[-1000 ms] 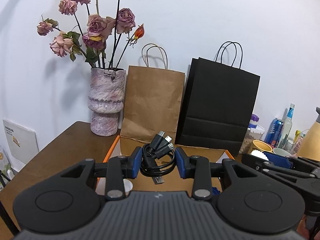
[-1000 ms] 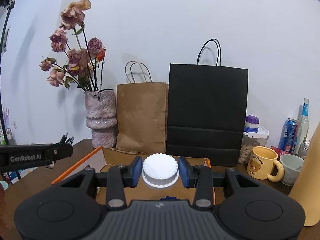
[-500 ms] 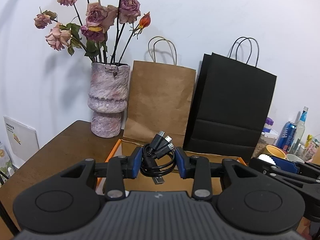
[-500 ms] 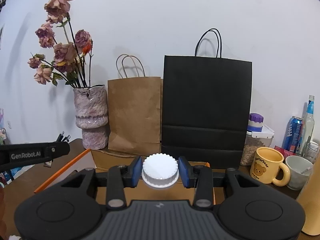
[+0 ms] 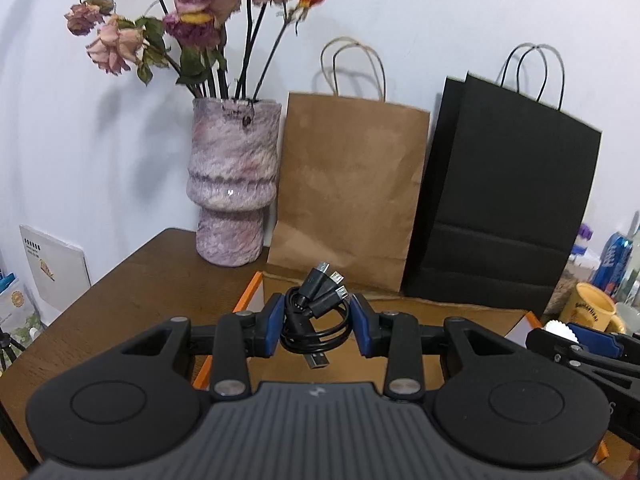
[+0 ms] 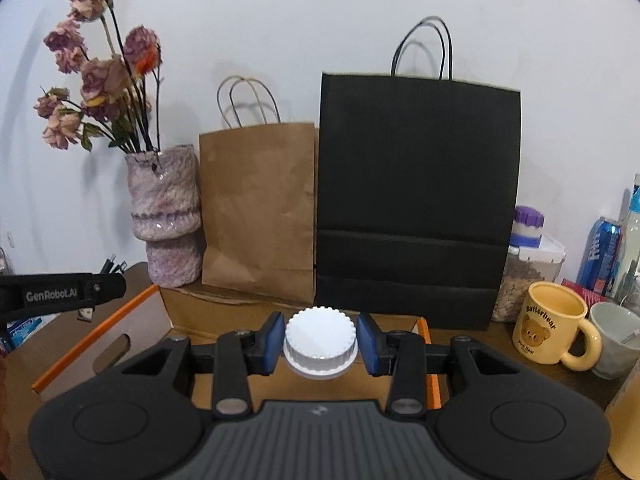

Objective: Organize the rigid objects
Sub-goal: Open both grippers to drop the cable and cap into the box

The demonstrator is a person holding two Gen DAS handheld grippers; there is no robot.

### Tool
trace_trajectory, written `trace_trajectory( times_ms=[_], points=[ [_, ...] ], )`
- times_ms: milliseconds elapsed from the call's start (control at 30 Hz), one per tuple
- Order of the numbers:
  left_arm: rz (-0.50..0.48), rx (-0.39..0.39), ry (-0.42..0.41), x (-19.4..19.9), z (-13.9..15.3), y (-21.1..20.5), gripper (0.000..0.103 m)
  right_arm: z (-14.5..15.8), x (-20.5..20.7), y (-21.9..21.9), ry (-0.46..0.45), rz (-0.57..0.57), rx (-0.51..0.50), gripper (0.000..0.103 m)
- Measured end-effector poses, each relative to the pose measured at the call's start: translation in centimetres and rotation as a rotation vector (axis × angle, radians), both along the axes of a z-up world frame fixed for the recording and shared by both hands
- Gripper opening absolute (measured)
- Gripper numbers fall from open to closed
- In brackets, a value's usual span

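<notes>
My left gripper is shut on a coiled black USB cable and holds it above the near left part of an open cardboard box with orange edges. My right gripper is shut on a white ridged lid and holds it over the same box. The right gripper also shows at the right edge of the left wrist view. The left gripper shows at the left of the right wrist view.
Behind the box stand a pink vase of dried roses, a brown paper bag and a black paper bag. At the right are a yellow mug, a grey cup, a jar and cans. The wooden table ends at the left.
Both grippers have moved forward toward the bags and dipped a little; the vase and bags look larger. Both still hold their objects.
</notes>
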State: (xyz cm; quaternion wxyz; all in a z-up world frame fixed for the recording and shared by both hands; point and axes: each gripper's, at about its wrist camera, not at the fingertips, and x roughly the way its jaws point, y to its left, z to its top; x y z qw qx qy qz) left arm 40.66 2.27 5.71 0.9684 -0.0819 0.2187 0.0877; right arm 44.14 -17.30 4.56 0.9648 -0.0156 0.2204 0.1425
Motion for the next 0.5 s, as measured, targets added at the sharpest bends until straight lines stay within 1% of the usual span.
trace_trajectory(
  times_ms=[167, 500],
  points=[
    [-0.003, 0.015, 0.040, 0.9, -1.0, 0.2, 0.036, -1.8, 1.3, 0.0, 0.065, -0.006, -0.007, 0.039],
    [-0.007, 0.026, 0.135, 2.1, -2.7, 0.3, 0.036, -4.0, 2.2, 0.6, 0.136, -0.005, -0.044, 0.039]
  ],
)
